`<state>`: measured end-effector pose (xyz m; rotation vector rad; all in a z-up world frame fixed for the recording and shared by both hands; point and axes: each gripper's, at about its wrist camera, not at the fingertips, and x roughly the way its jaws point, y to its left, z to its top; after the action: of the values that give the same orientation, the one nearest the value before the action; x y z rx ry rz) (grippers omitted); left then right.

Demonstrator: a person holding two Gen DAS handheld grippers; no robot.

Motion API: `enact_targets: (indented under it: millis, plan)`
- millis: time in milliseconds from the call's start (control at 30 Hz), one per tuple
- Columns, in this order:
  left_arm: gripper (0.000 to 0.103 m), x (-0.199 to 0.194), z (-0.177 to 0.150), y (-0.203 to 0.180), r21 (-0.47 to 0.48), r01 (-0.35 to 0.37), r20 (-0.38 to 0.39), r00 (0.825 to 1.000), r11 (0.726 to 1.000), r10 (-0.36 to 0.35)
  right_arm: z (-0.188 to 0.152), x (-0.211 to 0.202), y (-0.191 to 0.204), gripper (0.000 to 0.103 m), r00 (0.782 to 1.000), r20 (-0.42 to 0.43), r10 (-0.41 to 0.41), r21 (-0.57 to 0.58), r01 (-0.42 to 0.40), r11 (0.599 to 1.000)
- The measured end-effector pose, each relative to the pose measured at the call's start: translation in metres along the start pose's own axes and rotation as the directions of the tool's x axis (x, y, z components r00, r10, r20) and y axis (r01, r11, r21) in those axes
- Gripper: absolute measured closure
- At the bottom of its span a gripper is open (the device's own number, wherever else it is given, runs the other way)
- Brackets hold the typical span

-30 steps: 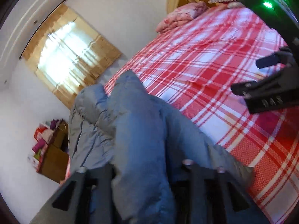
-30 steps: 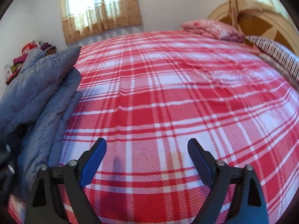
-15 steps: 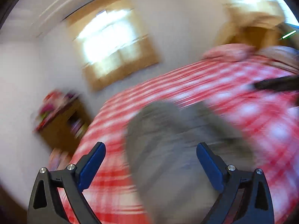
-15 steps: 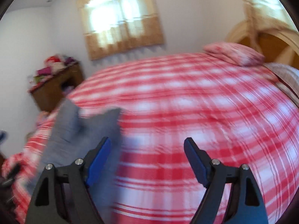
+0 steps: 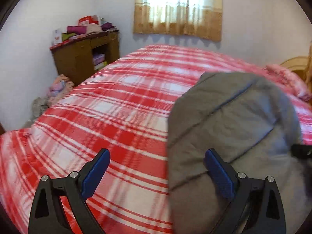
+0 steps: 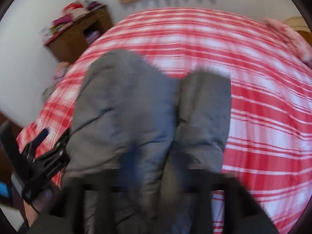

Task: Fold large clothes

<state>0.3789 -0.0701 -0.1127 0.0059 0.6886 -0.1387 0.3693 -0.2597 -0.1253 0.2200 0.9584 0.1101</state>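
Observation:
A grey quilted jacket [image 5: 230, 120] lies folded on the red-and-white plaid bed [image 5: 120, 105]. My left gripper [image 5: 157, 172] is open and empty, its right finger at the jacket's left edge. In the right wrist view the jacket [image 6: 136, 105] fills the middle. That view is blurred; my right gripper [image 6: 154, 167] looks closed on a fold of the jacket, its fingers mostly hidden by cloth. The left gripper [image 6: 44, 152] shows at that view's left edge beside the jacket.
A brown cabinet [image 5: 85, 52] piled with clothes stands at the far left by the wall. Loose clothes [image 5: 58, 87] lie on the floor beside the bed. A curtained window [image 5: 177, 7] is behind. A pink pillow [image 5: 288, 80] and wooden headboard are at the right.
My left gripper let go of the jacket, opened and swung left. My right gripper moved from over bare bed onto the jacket and closed on it.

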Motion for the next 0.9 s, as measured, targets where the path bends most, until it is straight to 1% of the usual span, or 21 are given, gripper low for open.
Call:
enact_targets:
  millis: [67,100,167,200,233,267,333,367,400,433,467,500,533,567,633,700,733,800,867,900]
  plan:
    - [0.005,-0.016,0.004,-0.013,0.031,0.036,0.039,0.999,0.999,-0.037,-0.012,-0.028,-0.003,0.094,0.993,0.096,0.071,-0.018,-0.07,0.997]
    - [0.005,-0.023,0.004,-0.02,0.055,0.046,0.064,0.997,0.997,-0.05,-0.015,-0.033,-0.004,0.095,0.991,0.115,0.069,-0.023,-0.067,0.997]
    - [0.005,-0.034,0.007,-0.035,0.098,0.052,0.1,0.993,0.994,-0.061,-0.028,-0.038,-0.015,0.095,0.988,0.15,0.036,-0.023,-0.033,0.999]
    - [0.005,-0.038,0.006,-0.048,0.139,0.062,0.113,0.991,0.988,-0.078,-0.031,-0.033,-0.019,0.095,0.99,0.141,0.022,-0.017,-0.02,1.0]
    - [0.005,-0.038,0.003,-0.065,0.194,0.073,0.11,0.989,0.978,-0.095,-0.04,-0.021,-0.031,0.095,0.994,0.11,-0.004,0.0,0.004,1.0]
    - [0.005,-0.036,-0.001,-0.08,0.242,0.075,0.098,0.99,0.967,-0.101,-0.047,-0.01,-0.042,0.095,0.996,0.091,-0.024,0.025,0.022,0.999]
    - [0.005,-0.029,-0.009,-0.107,0.332,0.066,0.086,0.991,0.941,-0.099,-0.058,0.001,-0.062,0.094,0.996,0.076,-0.038,0.073,0.033,0.997]
    - [0.005,-0.028,-0.015,-0.117,0.365,0.052,0.095,0.991,0.93,-0.092,-0.062,0.001,-0.07,0.092,0.996,0.073,-0.044,0.098,0.036,0.995]
    - [0.005,-0.029,-0.019,-0.125,0.389,0.039,0.106,0.99,0.92,-0.087,-0.061,-0.008,-0.078,0.086,0.996,0.072,-0.054,0.119,0.045,0.992]
    - [0.005,-0.03,-0.021,-0.13,0.407,0.035,0.114,0.99,0.913,-0.088,-0.062,-0.019,-0.084,0.074,0.994,0.082,-0.076,0.149,0.063,0.987]
    - [0.005,-0.031,-0.022,-0.135,0.42,0.037,0.115,0.989,0.907,-0.093,-0.06,-0.031,-0.085,0.073,0.99,0.096,-0.103,0.155,0.087,0.984]
    - [0.005,-0.032,-0.022,-0.138,0.427,0.04,0.113,0.989,0.903,-0.097,-0.056,-0.044,-0.083,0.073,0.981,0.111,-0.158,0.152,0.14,0.978]
    - [0.005,-0.031,-0.022,-0.14,0.429,0.043,0.111,0.989,0.902,-0.1,-0.051,-0.058,-0.079,0.073,0.965,0.138,-0.222,0.145,0.202,0.969]
    - [0.005,-0.032,-0.021,-0.143,0.432,0.059,0.101,0.989,0.9,-0.113,-0.042,-0.076,-0.07,0.073,0.95,0.183,-0.254,0.14,0.23,0.963]
    - [0.005,-0.028,-0.02,-0.144,0.435,0.067,0.092,0.989,0.898,-0.118,-0.028,-0.094,-0.052,0.073,0.941,0.22,-0.257,0.139,0.23,0.963]
    - [0.005,-0.025,-0.017,-0.143,0.425,0.079,0.074,0.99,0.902,-0.122,-0.018,-0.096,-0.036,0.073,0.945,0.234,-0.227,0.129,0.201,0.971]
    - [0.005,-0.026,-0.015,-0.141,0.415,0.085,0.068,0.99,0.906,-0.124,-0.013,-0.089,-0.03,0.073,0.951,0.228,-0.21,0.125,0.185,0.975]
    - [0.005,-0.027,-0.009,-0.131,0.385,0.093,0.061,0.99,0.918,-0.126,-0.007,-0.058,-0.029,0.075,0.962,0.201,-0.186,0.134,0.161,0.978]
    - [0.005,-0.032,0.001,-0.119,0.337,0.071,0.086,0.991,0.939,-0.105,-0.018,-0.028,-0.041,0.075,0.97,0.162,-0.179,0.179,0.149,0.972]
    - [0.005,-0.032,0.01,-0.108,0.289,0.071,0.098,0.99,0.955,-0.103,-0.026,-0.021,-0.043,0.075,0.969,0.154,-0.194,0.186,0.164,0.969]
